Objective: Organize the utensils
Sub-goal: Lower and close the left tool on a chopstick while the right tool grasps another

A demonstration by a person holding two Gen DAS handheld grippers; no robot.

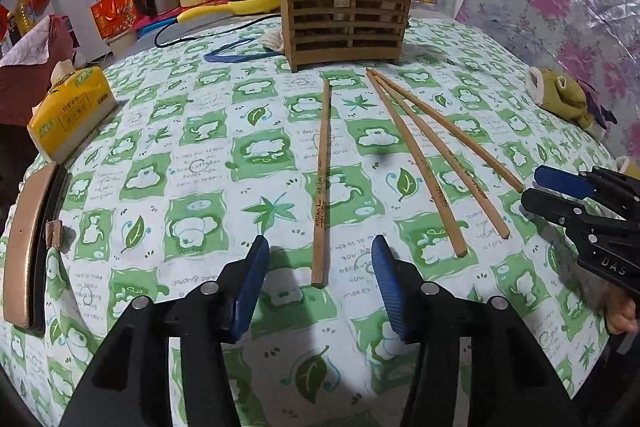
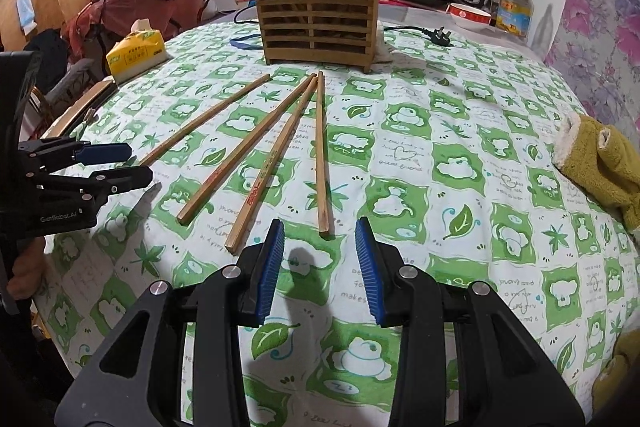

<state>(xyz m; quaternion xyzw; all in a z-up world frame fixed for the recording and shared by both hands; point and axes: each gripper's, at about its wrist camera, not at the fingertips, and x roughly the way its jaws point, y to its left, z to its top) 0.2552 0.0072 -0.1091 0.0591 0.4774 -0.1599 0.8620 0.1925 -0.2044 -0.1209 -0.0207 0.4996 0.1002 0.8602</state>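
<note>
Green-checked tablecloth (image 2: 440, 131) bears four loose chopsticks (image 2: 320, 147); left tool (image 1: 320, 259) and right tool (image 2: 320, 247) both gape unladen.

Both looking forward, low over the tablecloth (image 1: 200, 163), toward the wooden utensil holder (image 1: 346, 11) straight ahead; sharing the four chopsticks (image 2: 320, 151) lying between, each glimpsing the other sideways.

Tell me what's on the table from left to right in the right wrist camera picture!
Other gripper → yellow tissue pack → chopstick lying alone on the left → wooden holder → plug → red and white bowl → oil bottle → furry green slipper.
</note>
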